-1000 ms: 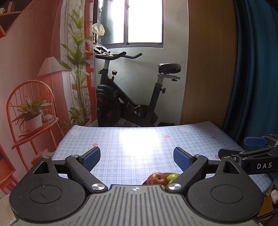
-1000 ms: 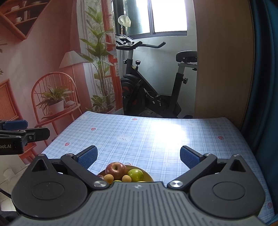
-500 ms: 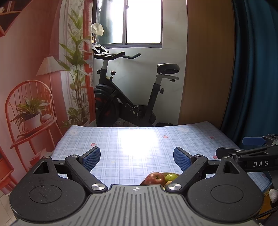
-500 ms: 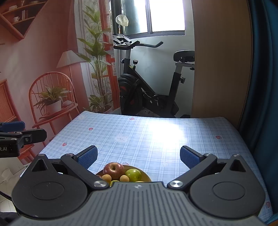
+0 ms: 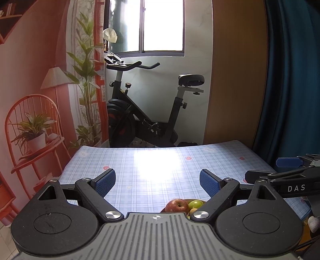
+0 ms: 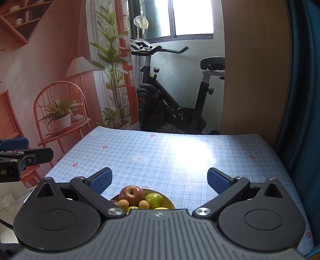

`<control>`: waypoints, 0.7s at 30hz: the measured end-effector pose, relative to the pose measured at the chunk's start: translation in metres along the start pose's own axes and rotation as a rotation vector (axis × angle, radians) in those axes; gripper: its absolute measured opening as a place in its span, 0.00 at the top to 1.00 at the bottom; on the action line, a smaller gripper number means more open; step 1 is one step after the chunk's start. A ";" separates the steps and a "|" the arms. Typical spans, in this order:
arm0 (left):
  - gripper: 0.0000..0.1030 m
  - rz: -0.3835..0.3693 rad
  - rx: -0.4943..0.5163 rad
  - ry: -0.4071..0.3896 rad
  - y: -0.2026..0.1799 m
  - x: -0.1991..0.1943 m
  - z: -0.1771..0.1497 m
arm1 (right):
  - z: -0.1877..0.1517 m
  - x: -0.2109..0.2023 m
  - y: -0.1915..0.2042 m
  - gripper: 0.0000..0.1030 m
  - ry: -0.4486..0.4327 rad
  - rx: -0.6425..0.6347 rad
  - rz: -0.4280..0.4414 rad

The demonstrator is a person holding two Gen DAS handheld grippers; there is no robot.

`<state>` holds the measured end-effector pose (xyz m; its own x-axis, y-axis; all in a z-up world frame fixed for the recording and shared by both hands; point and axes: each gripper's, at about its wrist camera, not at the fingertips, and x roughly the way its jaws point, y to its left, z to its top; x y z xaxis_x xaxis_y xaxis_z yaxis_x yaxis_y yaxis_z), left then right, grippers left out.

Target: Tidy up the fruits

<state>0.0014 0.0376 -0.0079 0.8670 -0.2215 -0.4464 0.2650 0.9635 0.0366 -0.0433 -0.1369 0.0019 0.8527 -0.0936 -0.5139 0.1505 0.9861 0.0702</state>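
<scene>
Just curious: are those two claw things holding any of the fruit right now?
No. The left gripper and right gripper are both open and empty; the red apple sits untouched.

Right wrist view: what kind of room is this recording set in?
Most likely a room in a home: an exercise bike under a window, and a table with a checked cloth carrying a fruit plate.

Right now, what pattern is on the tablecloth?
Pale blue plaid tablecloth with small bears and strawberries, clearest in the right wrist view.
</scene>
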 end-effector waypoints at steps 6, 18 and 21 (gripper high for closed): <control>0.10 -0.003 0.006 -0.005 0.000 -0.001 0.000 | 0.000 0.000 0.000 0.00 0.001 0.001 0.001; 0.10 -0.005 0.007 -0.007 0.001 -0.003 0.000 | -0.001 0.000 -0.001 0.00 0.006 0.001 0.005; 0.10 -0.005 0.006 -0.008 0.002 -0.003 0.000 | -0.001 0.000 -0.001 0.00 0.006 0.002 0.006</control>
<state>-0.0006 0.0400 -0.0066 0.8691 -0.2279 -0.4390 0.2722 0.9614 0.0398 -0.0441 -0.1376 0.0009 0.8504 -0.0868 -0.5189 0.1465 0.9864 0.0752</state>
